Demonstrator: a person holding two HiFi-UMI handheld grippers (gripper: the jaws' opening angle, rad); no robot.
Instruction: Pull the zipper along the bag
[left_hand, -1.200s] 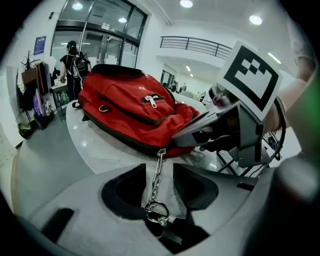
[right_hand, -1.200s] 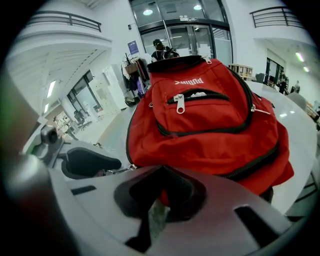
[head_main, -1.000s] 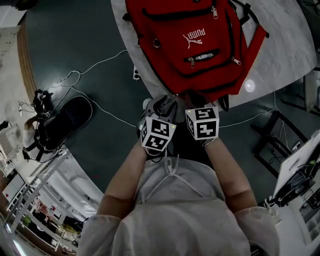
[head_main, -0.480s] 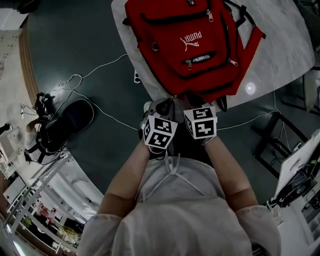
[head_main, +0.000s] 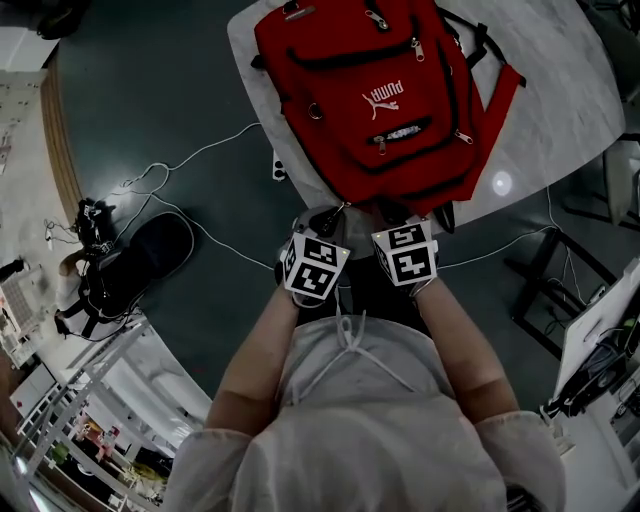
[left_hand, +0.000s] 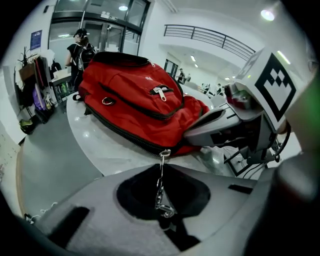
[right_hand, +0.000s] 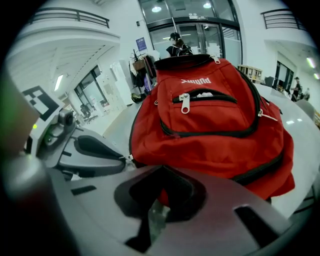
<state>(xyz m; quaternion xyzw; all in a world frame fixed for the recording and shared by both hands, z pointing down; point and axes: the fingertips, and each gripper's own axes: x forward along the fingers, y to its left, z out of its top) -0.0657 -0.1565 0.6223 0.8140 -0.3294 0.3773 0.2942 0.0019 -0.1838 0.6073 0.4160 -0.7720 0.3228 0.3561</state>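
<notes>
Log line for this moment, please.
left gripper: shut on metal zipper pull | right gripper: shut on red fabric backpack, near edge | backpack on white round table

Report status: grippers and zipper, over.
Left gripper shut on zipper pull. Right gripper shut on backpack edge. Nothing blocks the zipper line; backpack lies on table.

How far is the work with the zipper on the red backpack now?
Done: the left hand-held gripper is shut on the zipper pull, and the right hand-held gripper pinches fabric of the red backpack. In hand: the pull is stretched taut from the bag's near edge. Left: drawing the slider along the track; how much remains cannot be told.
</notes>
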